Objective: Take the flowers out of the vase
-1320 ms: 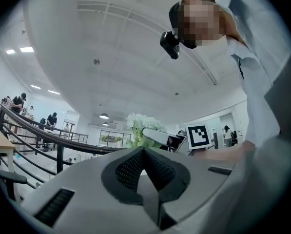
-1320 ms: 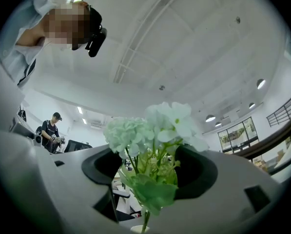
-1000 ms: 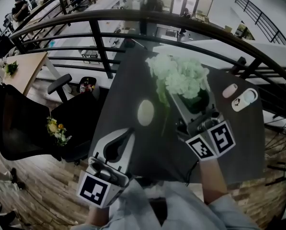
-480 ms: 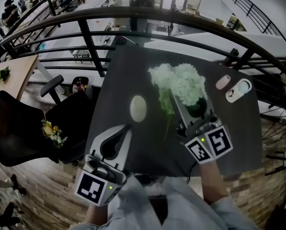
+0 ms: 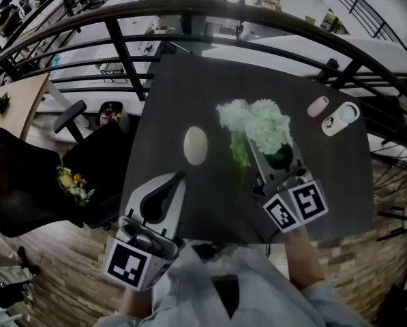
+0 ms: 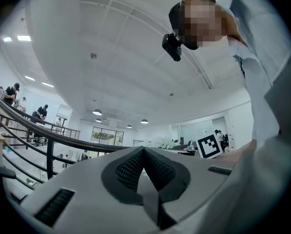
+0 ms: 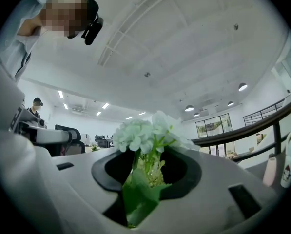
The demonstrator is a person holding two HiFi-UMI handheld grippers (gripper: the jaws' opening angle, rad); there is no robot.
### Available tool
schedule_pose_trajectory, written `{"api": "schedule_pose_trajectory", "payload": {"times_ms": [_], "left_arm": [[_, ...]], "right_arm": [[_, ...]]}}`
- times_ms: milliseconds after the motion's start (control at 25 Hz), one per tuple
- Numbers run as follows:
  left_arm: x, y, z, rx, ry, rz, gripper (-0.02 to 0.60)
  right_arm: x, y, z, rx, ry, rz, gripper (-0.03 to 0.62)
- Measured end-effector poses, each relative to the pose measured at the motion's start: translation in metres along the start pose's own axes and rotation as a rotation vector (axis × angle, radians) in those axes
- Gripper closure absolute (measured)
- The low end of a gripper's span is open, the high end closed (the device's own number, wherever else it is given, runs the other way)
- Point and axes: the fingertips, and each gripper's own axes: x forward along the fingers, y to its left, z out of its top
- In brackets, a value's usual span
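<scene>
Here, the head view shows a bunch of white hydrangea flowers with green stems (image 5: pixel 258 122) above a dark grey tabletop (image 5: pixel 176 101), held by the right gripper (image 5: pixel 271 152). In the left gripper view, the left gripper (image 6: pixel 144 149) has its jaws together, empty. In the right gripper view, the jaws have just been closing and clamp the stems.

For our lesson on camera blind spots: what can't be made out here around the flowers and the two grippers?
Vase: in no view; in the head view the flowers and right gripper cover what lies beneath.
Stems, lower ends: right gripper view, behind the jaws, which have just been closing on the flowers.
White bottle: head view, print too small.
Table: left gripper view, mostly blocked by the shut left gripper.
</scene>
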Motion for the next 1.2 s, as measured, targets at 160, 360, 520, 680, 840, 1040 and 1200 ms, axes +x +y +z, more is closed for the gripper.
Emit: {"api": "schedule_pose_trajectory", "payload": {"times_ms": [160,360,520,680,840,1040,1200], "left_arm": [[-0.001,0.004,-0.002,-0.010,0.002,0.004,0.583],[0.000,0.007,-0.006,-0.023,0.016,0.006,0.583],[0.001,0.009,-0.009,-0.037,0.030,0.008,0.583],[0.002,0.011,-0.006,-0.015,0.018,0.016,0.583],[0.001,0.013,-0.010,-0.032,0.038,0.021,0.583],[0.001,0.013,-0.011,-0.032,0.040,0.028,0.583],[-0.001,0.017,-0.013,-0.025,0.043,0.037,0.583]], "right_arm": [[-0.003,-0.001,-0.025,0.018,0.052,-0.014,0.450],[-0.004,-0.007,-0.058,0.038,0.127,-0.037,0.450],[-0.007,-0.013,-0.082,0.051,0.179,-0.055,0.450],[-0.010,-0.021,-0.106,0.060,0.225,-0.072,0.450],[-0.012,-0.027,-0.129,0.064,0.284,-0.085,0.450],[-0.013,-0.031,-0.160,0.069,0.353,-0.092,0.451],[-0.014,-0.033,-0.188,0.075,0.411,-0.103,0.451]]}}
